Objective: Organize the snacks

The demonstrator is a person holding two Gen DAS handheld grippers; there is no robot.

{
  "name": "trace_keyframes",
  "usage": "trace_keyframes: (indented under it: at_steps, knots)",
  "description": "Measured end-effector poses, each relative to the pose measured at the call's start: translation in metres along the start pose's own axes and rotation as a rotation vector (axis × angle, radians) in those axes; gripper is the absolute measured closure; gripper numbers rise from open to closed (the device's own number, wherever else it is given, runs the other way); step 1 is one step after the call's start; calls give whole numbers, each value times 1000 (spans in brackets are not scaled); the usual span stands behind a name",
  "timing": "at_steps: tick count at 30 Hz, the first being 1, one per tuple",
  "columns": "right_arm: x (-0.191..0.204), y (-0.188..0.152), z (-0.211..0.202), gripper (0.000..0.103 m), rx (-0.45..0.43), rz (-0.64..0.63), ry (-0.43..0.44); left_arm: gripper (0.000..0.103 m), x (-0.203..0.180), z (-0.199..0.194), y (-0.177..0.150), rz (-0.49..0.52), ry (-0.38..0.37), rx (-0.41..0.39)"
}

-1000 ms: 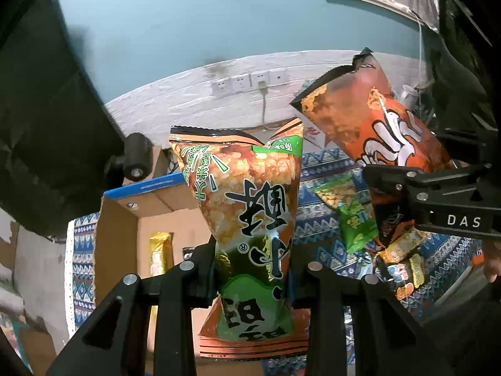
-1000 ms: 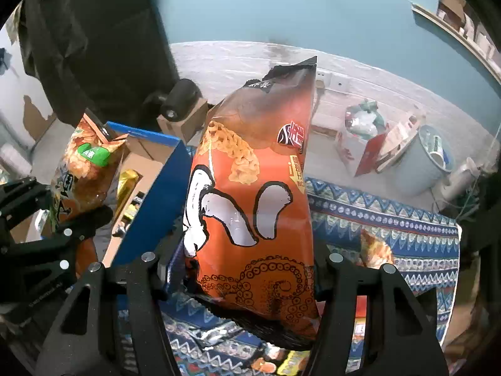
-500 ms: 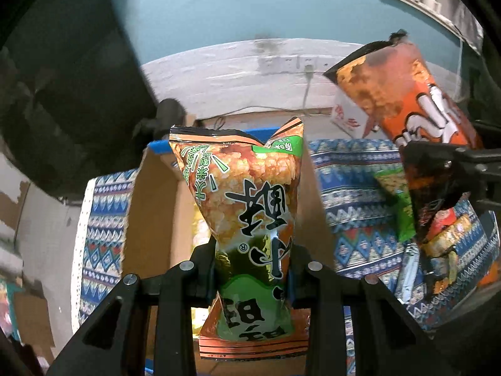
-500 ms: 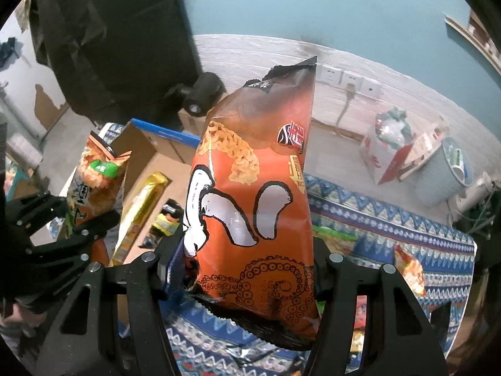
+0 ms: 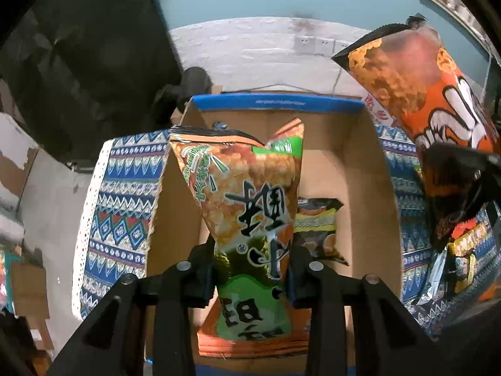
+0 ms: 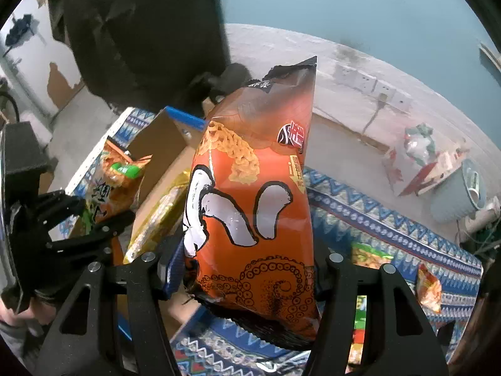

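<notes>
- L gripper is holding the green-orange snack bag between its pads, w/ jaws starting to open; bag is standing upright, pinched at the waist, over the cardboard box.
- R gripper is gripping the orange octopus bag at its lower part, jaws about half wide; bag is upright, above the patterned cloth, just beside the box.
- Inside the box, a dark snack pack is lying behind the green-orange bag.
- Farther, more snack packs are lying on the cloth.
- Behind, a white wall w/ sockets is showing.
</notes>
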State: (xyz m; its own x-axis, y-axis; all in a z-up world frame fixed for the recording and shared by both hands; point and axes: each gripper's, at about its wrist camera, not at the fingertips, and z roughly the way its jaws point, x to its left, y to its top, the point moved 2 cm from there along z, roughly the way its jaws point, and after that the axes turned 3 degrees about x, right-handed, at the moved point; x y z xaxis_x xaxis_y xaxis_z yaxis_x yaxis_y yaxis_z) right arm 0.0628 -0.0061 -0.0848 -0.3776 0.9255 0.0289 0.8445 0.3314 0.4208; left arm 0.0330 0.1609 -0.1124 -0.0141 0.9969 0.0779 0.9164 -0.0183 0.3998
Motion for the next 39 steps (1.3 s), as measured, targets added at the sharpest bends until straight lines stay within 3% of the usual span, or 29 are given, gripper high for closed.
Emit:
trace_keyframes:
  at_steps: [4, 8, 9, 22, 29, 32, 39]
  knots:
    - [16, 1, 12, 42, 23, -20, 12, 61, 9, 3, 0, -46, -34, 44]
    - [30, 6, 23, 42, 44, -36, 28, 30, 14, -5, 2, -58, -23, 22]
    - [32, 7, 25, 42, 45, -39, 30, 27, 15, -8, 2, -55, -15, 13]
    - [50, 10, 48, 42, 91, -42, 78, 27, 34, -25, 0, -58, 78, -38]
    - [50, 7, 52, 40, 104, -38, 96, 27, 34, -22, -1, -53, 85, -27]
    - [46, 5, 47, 30, 91, -36, 81, 27, 31, -24, 0, -50, 84, -25]
    - [27, -3, 29, 23, 51, -25, 42, 27, 16, -24, 1, -31, 66, -19]
